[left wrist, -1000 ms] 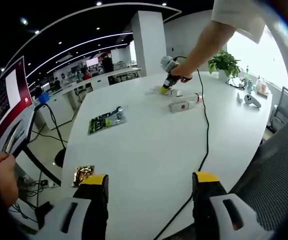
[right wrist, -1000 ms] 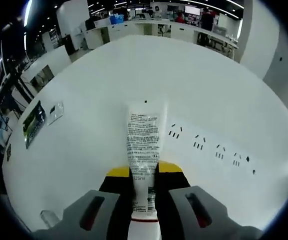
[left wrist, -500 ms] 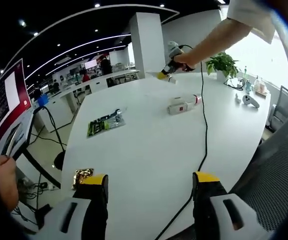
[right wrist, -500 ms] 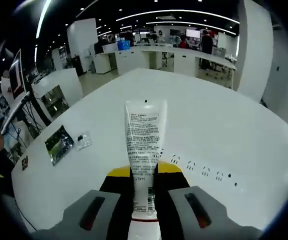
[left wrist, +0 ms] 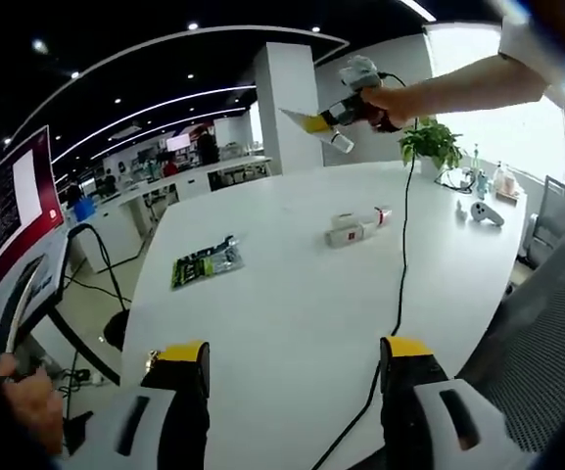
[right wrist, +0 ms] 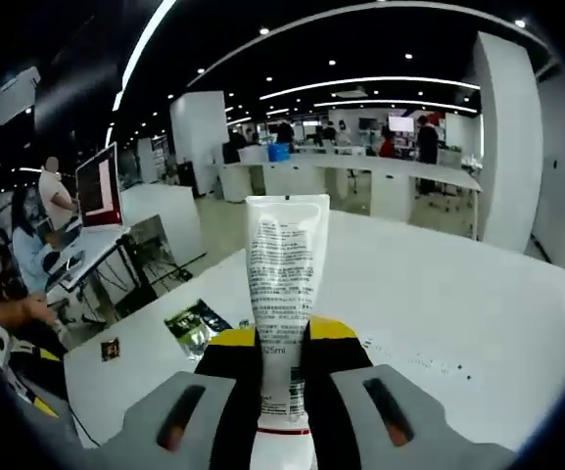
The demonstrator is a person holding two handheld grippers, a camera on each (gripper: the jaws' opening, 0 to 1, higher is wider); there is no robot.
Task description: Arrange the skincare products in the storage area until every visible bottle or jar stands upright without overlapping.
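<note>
One white tube is being gripped aloft by the right gripper's fingers, awaiting upright placement on the table toward twelve o'clock, while the left gripper's fingers are being kept open.

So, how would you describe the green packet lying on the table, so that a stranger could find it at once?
Start from the big white table in the left gripper view and look to its left side, near the edge. There lies the green packet, flat, with dark print and a clear end. Unlike the white box with a red label farther back near the black cable, it is green and thin.
</note>
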